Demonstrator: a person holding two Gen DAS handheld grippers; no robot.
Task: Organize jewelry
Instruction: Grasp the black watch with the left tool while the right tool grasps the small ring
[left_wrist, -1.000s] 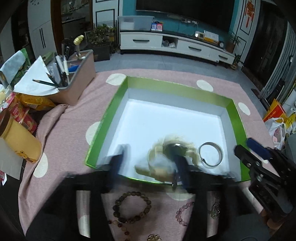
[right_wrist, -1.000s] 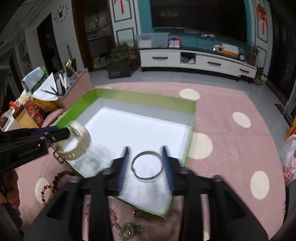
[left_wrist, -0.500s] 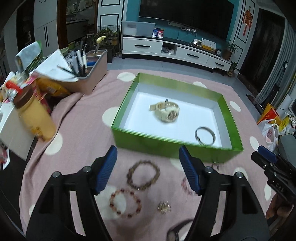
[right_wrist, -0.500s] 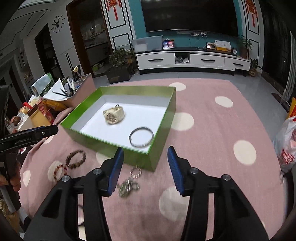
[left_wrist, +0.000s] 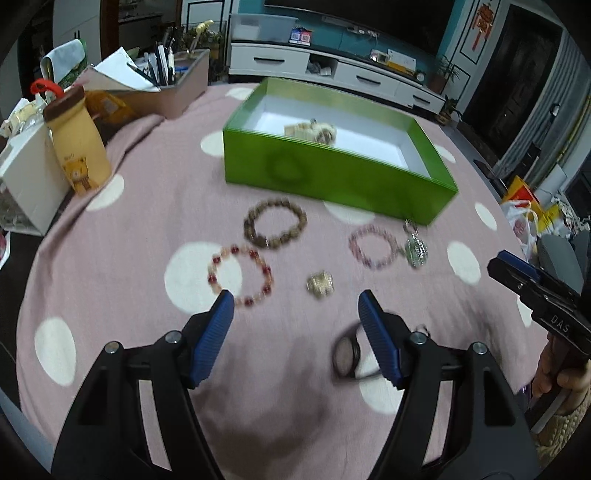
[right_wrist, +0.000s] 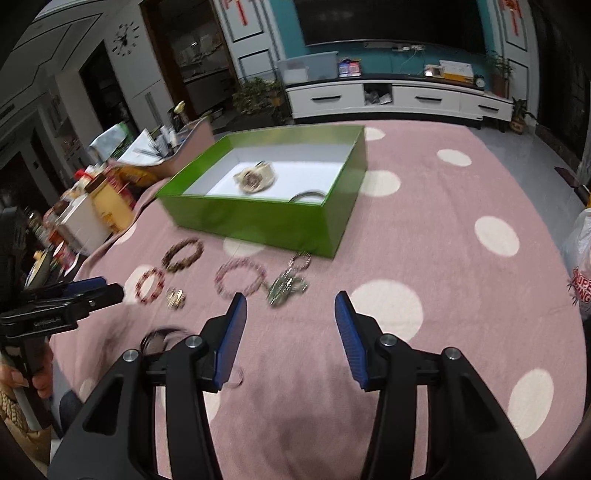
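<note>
While both grippers are hovering over pink dotted cloth (left_wrist: 129, 240), nothing is sitting between jaws. Left gripper (left_wrist: 295, 306) is standing wide open, empty; right gripper (right_wrist: 291, 310) is standing partly open, empty. Green box (left_wrist: 332, 177) is holding cream watch (right_wrist: 255, 178) and silver bangle (right_wrist: 308, 195). Lying on cloth in front of box: brown bracelet (left_wrist: 275, 222), red bracelet (left_wrist: 240, 275), pink bracelet (left_wrist: 373, 246), gold ring (left_wrist: 320, 283), silver pendant (left_wrist: 415, 247). Dark item (left_wrist: 347, 356) near left gripper is blurring, cannot identify.
</note>
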